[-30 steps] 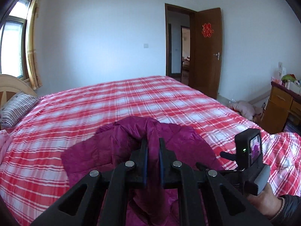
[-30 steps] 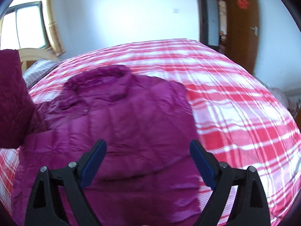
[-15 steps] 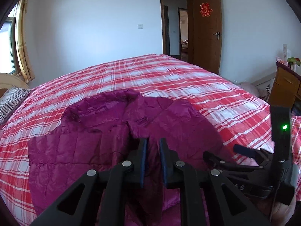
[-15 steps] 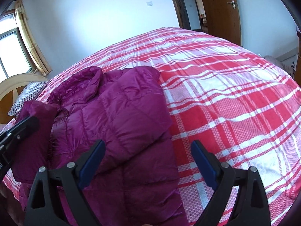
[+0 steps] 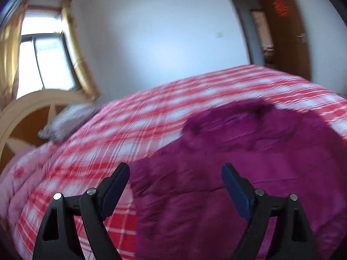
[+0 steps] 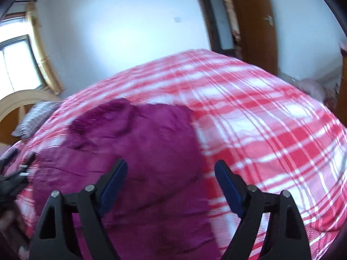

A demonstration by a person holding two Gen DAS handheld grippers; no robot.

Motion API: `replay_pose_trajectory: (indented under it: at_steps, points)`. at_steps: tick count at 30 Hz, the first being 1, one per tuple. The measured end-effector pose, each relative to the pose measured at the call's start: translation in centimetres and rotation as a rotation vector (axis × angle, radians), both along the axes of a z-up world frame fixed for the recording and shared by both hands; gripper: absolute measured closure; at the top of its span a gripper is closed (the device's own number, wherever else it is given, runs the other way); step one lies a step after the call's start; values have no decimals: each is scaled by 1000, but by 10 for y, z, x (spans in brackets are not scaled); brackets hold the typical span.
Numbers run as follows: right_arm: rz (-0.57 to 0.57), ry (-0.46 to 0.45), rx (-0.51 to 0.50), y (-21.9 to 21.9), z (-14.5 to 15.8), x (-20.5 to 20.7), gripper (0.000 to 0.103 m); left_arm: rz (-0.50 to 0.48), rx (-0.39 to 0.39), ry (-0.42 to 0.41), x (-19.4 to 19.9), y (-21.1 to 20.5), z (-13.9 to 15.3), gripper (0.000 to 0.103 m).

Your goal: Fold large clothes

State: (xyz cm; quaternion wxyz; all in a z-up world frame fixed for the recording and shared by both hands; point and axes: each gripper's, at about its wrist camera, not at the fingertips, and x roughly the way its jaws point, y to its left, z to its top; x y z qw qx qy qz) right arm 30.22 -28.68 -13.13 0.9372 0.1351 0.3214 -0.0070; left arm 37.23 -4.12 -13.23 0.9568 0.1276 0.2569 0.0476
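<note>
A magenta quilted jacket (image 5: 249,158) lies spread on the red and white plaid bed (image 5: 134,125), collar toward the far side. My left gripper (image 5: 175,171) hovers over the jacket's left edge; its jaws are opening, wide apart with nothing pressed between the pads. In the right wrist view the jacket (image 6: 138,151) fills the lower left. My right gripper (image 6: 169,166) hangs above its right part, jaws wide and closing slightly, not touching the fabric. The left gripper (image 6: 13,173) shows dark at the far left edge of that view. Both views are blurred.
A striped pillow (image 5: 67,121) and a curved wooden headboard (image 5: 23,108) stand at the bed's left end below a curtained window (image 5: 43,60). An open brown door (image 5: 284,28) is at the right. Bare plaid cover (image 6: 271,125) stretches right of the jacket.
My left gripper let go of the jacket fold it pinched and opened wide, swinging down and left. The released fabric now lies flat. My right gripper shifted slightly and stays open.
</note>
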Motion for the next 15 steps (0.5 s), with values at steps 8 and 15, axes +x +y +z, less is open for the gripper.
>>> replay_pose_trajectory:
  at_steps: [8,15]
  points:
    - [343,107,-83,125,-11,51,33,45,-76,147,27,9,-44,16]
    - [328,169,-175,131,-53,62,37,17,-67,197,34,7,-57,16]
